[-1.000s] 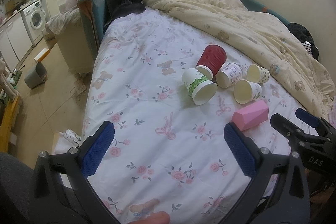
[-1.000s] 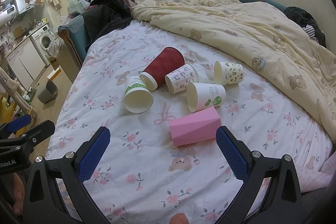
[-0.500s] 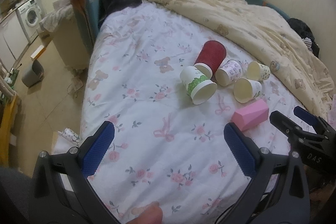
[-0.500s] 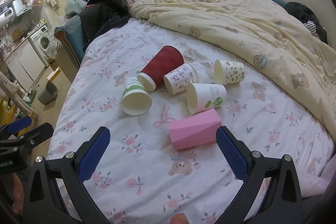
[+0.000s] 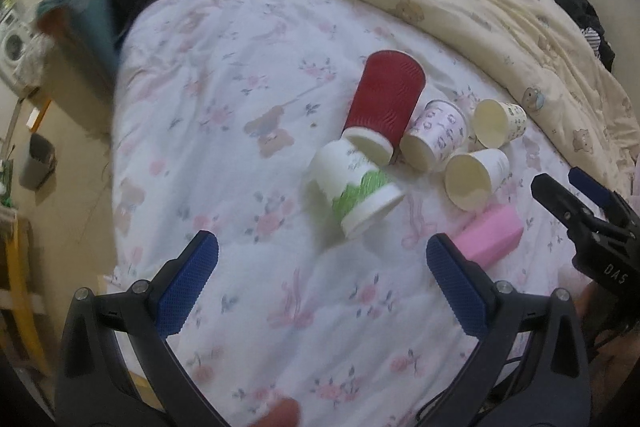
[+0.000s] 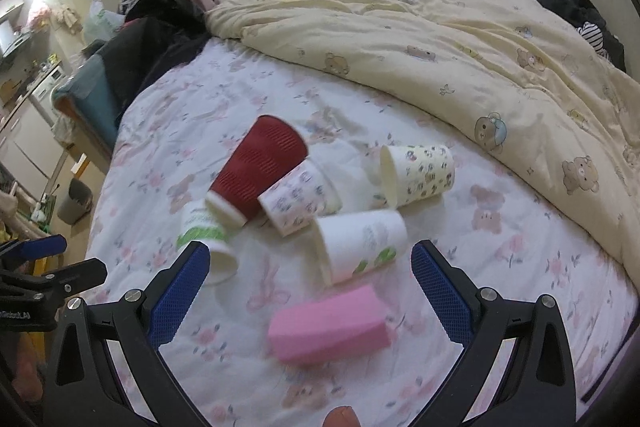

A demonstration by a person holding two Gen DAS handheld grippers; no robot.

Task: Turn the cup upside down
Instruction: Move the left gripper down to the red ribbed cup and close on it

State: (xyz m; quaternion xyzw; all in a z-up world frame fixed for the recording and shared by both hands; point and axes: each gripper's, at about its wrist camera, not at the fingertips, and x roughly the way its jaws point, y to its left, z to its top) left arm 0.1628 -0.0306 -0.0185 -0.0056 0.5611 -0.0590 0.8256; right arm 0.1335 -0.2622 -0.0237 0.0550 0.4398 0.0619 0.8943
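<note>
Several cups lie on their sides on the floral bed sheet (image 5: 240, 147). A white cup with green print (image 5: 354, 189) lies just ahead of my open, empty left gripper (image 5: 320, 279). Behind it lie a red ribbed cup (image 5: 384, 101), a purple-patterned cup (image 5: 434, 139), a small patterned cup (image 5: 498, 123) and a white cup (image 5: 476, 179). A pink faceted cup (image 6: 328, 327) lies between the fingers of my open, empty right gripper (image 6: 308, 291), with the white cup (image 6: 360, 245) just beyond it. The red cup (image 6: 256, 171) lies further back.
A cream bear-print duvet (image 6: 460, 47) is bunched across the far and right side of the bed. Dark clothes (image 6: 160, 27) pile at the far left corner. The bed's left edge drops to the floor, where a grey bin (image 5: 36, 161) stands.
Both grippers have moved forward and closer to the cups, which now look larger. The cups have not moved. Both grippers stay open.
</note>
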